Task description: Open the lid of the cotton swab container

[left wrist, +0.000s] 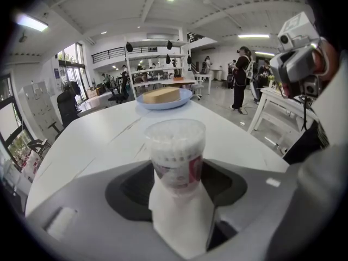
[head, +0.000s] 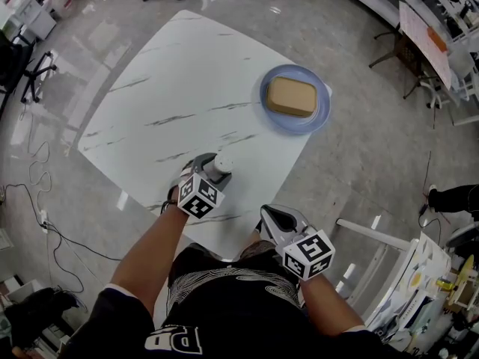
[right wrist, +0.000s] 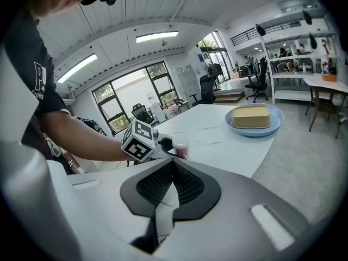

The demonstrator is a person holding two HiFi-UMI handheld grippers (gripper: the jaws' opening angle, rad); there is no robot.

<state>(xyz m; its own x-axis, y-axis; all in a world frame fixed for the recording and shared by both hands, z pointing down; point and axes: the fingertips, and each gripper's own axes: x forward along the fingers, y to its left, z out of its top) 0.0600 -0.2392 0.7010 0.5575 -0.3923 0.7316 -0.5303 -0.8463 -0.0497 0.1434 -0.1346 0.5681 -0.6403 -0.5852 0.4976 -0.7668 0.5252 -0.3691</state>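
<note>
The left gripper (head: 212,172) pinches the cotton swab container (left wrist: 175,154), which stands upright at the near edge of the white marble table (head: 172,88). In the left gripper view a white jaw pad hides the container's lower part. Its pink label is too blurred to read, and the clear lid is hard to tell from the body. The right gripper (head: 273,219) hangs off the table by the person's torso, jaws pressed together on nothing. Far across the table, a blue plate (head: 323,103) carries a tan block (head: 291,96) of unclear kind.
</note>
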